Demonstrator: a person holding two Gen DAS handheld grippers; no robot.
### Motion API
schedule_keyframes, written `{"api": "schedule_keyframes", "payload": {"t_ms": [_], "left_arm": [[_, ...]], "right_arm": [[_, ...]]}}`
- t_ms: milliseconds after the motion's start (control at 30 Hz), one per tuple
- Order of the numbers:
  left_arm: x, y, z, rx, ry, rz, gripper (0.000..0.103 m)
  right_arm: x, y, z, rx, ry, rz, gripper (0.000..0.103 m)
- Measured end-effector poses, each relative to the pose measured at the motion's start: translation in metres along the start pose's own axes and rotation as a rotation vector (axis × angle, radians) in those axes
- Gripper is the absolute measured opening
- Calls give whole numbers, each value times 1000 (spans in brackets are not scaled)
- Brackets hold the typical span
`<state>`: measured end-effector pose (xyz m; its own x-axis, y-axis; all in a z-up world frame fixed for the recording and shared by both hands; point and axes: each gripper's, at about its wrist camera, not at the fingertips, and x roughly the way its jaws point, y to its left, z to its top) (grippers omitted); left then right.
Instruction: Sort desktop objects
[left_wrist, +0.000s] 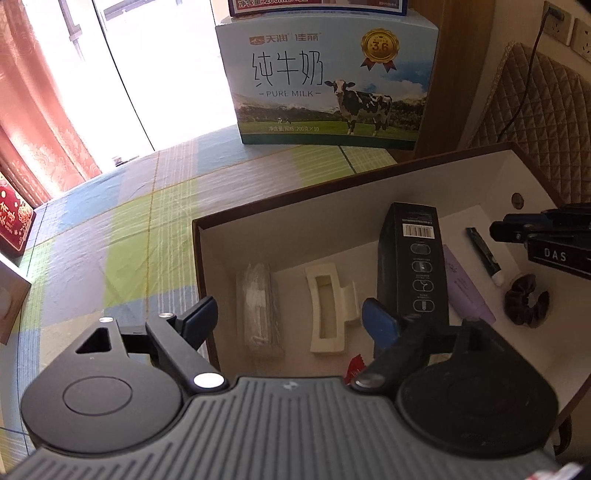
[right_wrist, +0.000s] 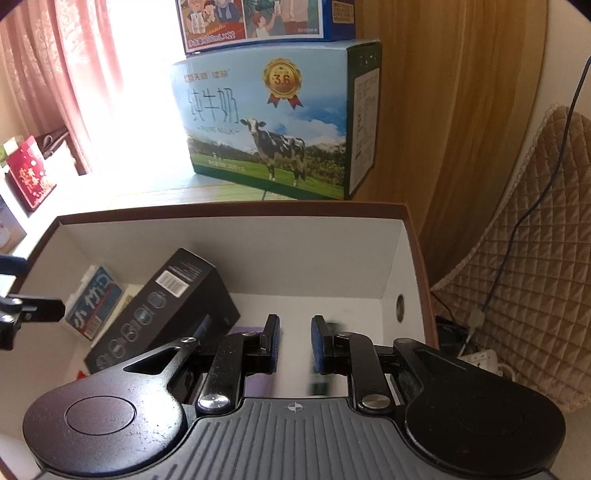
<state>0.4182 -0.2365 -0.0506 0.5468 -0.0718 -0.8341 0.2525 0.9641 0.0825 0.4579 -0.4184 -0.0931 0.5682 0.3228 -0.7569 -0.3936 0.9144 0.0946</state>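
Note:
An open box with a brown rim (left_wrist: 295, 184) and a white inside sits on the checked cloth. In it lie a wrapped tissue pack (left_wrist: 258, 310), a cream hair claw (left_wrist: 330, 310), a black carton (left_wrist: 412, 266), a purple tube (left_wrist: 467, 288), a small dark tube (left_wrist: 484, 254) and a dark scrunchie (left_wrist: 526, 301). My left gripper (left_wrist: 290, 321) hangs open over the box's near left corner, holding nothing. My right gripper (right_wrist: 295, 343) is open above the box's right end (right_wrist: 406, 266), its fingers apart over the white floor. The dark tube (right_wrist: 319, 387) shows blurred beside the right finger.
A pure-milk carton (left_wrist: 328, 81) stands behind the box with another carton stacked on it. A red packet (left_wrist: 14, 221) lies at the far left by the curtain. A quilted chair back (right_wrist: 535, 240) and a cable (right_wrist: 546, 184) are to the right.

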Motion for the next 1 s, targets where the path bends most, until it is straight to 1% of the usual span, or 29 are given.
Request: {"api": "schedule_keyframes", "payload": {"t_ms": [33, 67, 100, 133, 167, 233, 333, 433, 567, 767, 1000], "left_arm": [[-4, 1, -2, -11, -2, -2, 87], [-9, 1, -4, -20, -3, 7, 90], [-14, 2, -7, -25, -10, 17, 92], [-20, 2, -10, -30, -21, 23, 92], [-25, 3, -13, -36, -27, 25, 92], [-36, 6, -19, -54, -37, 28, 93], [-51, 10, -29, -75, -57, 38, 95], [-65, 12, -40, -87, -76, 56, 97], [-81, 13, -54, -96, -93, 68, 99], [-100, 8, -69, -78, -126, 95, 100], [-123, 1, -91, -59, -157, 95, 102]], "right_arm": [[-3, 1, -1, 6, -5, 11, 34], [-7, 2, -2, 12, -16, 19, 44], [-12, 4, -3, 14, -31, 24, 59], [-17, 7, -5, 12, -48, 28, 67], [-24, 8, -7, 6, -62, 32, 70], [-35, 12, -11, -1, -76, 41, 82], [-54, 16, -20, 6, -107, 65, 94], [-69, 18, -28, 20, -117, 81, 101], [-88, 24, -41, 35, -120, 106, 101], [-113, 36, -57, 51, -136, 84, 101], [-143, 51, -75, 66, -183, 50, 101]]}}
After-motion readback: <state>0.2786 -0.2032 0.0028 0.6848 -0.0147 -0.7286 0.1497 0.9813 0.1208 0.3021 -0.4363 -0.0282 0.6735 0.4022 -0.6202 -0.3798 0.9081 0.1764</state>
